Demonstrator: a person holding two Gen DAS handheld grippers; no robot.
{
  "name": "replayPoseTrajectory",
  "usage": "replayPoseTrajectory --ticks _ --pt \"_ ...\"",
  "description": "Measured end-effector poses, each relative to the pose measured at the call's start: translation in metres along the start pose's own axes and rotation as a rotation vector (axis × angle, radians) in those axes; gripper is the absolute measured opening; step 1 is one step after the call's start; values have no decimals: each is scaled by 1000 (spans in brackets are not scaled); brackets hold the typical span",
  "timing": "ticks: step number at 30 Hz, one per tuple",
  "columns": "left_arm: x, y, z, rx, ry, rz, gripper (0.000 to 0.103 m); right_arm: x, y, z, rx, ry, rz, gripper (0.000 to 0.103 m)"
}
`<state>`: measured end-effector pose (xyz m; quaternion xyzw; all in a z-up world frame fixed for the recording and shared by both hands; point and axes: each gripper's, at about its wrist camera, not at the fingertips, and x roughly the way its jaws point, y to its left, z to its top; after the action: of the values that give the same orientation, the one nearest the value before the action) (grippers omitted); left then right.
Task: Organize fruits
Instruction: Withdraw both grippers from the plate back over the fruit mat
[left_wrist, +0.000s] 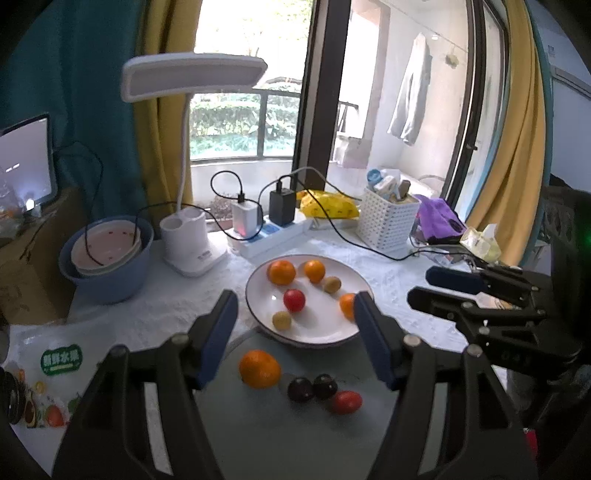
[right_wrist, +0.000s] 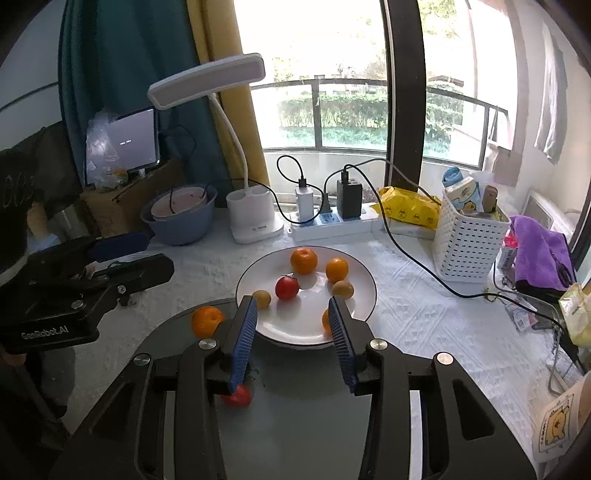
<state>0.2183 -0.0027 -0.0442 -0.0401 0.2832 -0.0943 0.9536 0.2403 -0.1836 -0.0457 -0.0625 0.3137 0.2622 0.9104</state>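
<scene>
Midway through sorting: white plate (left_wrist: 258, 295) near the table's middle holds six fruits; an orange (left_wrist: 259, 368), two dark plums (left_wrist: 312, 387) and a red tomato (left_wrist: 346, 401) wait on the grey mat at the near edge. Left gripper (left_wrist: 295, 332) and right gripper (right_wrist: 291, 339) gape, empty. Next likely: close on a loose fruit.

glossy white glazed plate (right_wrist: 364, 295); textured white cloth (right_wrist: 424, 314) over the table; smooth dark glass-like disc (left_wrist: 280, 435); perforated white plastic basket (right_wrist: 465, 251); fuzzy purple cloth (right_wrist: 543, 254).
</scene>
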Motion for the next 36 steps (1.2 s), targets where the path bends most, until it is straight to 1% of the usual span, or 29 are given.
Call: replayPoseTrajectory --ticks 10,18,23,29,36 --pt "-27 4 -18 -41 -23 3 66 -20 14 -10 -17 -8 -11 43" --pt "-36 9 -40 -64 -12 14 66 -20 23 -27 -27 19 -6 43" --pt "-36 15 -57 -74 -4 36 66 -13 30 -42 -32 51 4 43" --pt "-27 28 -75 -101 25 57 67 6 36 -61 -29 108 4 43" --pt "-15 42 -87 -87 57 78 66 30 38 -77 6 152 -2 43"
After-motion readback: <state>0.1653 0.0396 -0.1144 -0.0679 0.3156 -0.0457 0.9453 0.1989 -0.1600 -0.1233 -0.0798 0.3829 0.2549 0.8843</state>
